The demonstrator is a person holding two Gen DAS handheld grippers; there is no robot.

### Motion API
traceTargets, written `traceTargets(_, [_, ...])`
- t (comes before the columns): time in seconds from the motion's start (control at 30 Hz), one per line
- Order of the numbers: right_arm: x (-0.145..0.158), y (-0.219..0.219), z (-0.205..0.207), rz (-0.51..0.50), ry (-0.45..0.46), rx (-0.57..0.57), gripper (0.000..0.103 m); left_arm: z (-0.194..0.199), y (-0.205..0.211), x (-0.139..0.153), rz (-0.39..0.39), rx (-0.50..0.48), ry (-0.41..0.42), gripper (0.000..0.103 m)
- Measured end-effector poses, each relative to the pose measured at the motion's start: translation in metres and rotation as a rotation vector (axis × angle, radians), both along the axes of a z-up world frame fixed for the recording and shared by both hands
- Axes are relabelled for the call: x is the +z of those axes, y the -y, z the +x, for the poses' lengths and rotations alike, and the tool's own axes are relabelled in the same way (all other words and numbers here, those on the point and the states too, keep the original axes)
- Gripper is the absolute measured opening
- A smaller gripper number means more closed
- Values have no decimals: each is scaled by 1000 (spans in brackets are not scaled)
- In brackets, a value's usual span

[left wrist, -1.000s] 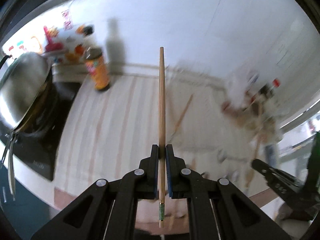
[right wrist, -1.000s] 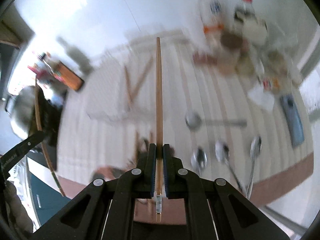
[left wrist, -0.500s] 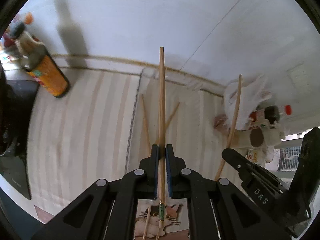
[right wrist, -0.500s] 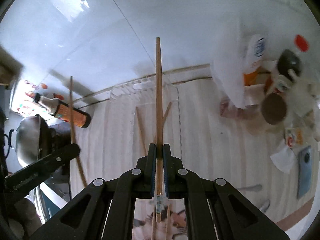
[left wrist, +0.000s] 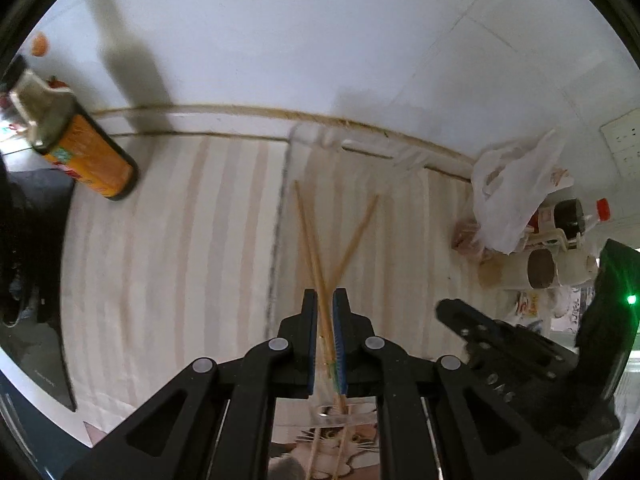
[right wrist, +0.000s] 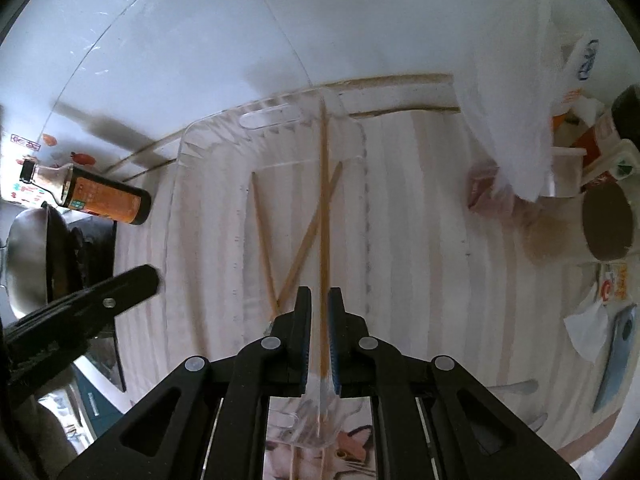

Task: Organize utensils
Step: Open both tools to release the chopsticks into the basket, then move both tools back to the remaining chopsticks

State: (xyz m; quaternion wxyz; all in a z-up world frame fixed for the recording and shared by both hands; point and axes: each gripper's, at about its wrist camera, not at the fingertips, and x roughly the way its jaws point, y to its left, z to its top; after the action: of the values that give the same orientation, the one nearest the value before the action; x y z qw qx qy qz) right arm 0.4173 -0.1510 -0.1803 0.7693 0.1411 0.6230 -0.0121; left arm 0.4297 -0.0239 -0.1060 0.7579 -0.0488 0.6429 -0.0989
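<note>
A clear plastic tray (right wrist: 272, 114) lies on the striped counter and holds several wooden chopsticks. My left gripper (left wrist: 325, 292) points down over it. Its jaws are opening, and the chopstick (left wrist: 310, 236) that ran between them now slants loose among the others in the tray (left wrist: 280, 200). My right gripper (right wrist: 319, 290) hovers over the same tray. Its jaws are also opening, with a chopstick (right wrist: 323, 200) running straight between them. A gap shows beside that chopstick, and its far tip reaches the tray's back rim. Each gripper shows at the edge of the other's view.
An orange-labelled sauce bottle (left wrist: 92, 160) stands at the back left beside a wok on the stove (right wrist: 24, 256). To the right are a white plastic bag (left wrist: 516, 184), cardboard rolls (right wrist: 608, 224), a blue phone (right wrist: 616, 352) and a spoon (right wrist: 516, 388). A cat picture (right wrist: 352, 448) lies below the fingers.
Both pairs of jaws have parted slightly. The left chopstick has dropped from straight ahead to lie slanted in the tray. The right gripper has moved closer over the tray and its chopstick has sunk.
</note>
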Motion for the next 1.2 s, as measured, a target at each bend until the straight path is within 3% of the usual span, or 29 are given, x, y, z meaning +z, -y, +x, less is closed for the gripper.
traceTargets(0.17, [17, 9, -15, -18, 38, -30, 14, -19, -14, 17, 72, 15, 90, 11])
traceTargets(0.23, [26, 12, -25, -44, 62, -38, 14, -31, -20, 23, 110, 25, 121, 18])
traceTargets(0.3, [34, 15, -37, -63, 85, -49, 14, -46, -28, 29, 138, 38, 162, 38])
traceTargets(0.4, [42, 20, -58, -88, 106, -66, 14, -68, -38, 31, 178, 52, 204, 59])
traceTargets(0.63, [34, 27, -115, -106, 102, -95, 14, -123, -56, 2, 224, 63, 195, 64])
traceTargets(0.93, [-46, 5, -169, -85, -52, -81, 14, -177, -67, -90, 327, 34, 44, 64])
traceTargets(1.2, [-93, -38, -179, -83, -145, -1, 15, -202, -77, -130, 411, 28, -20, 63])
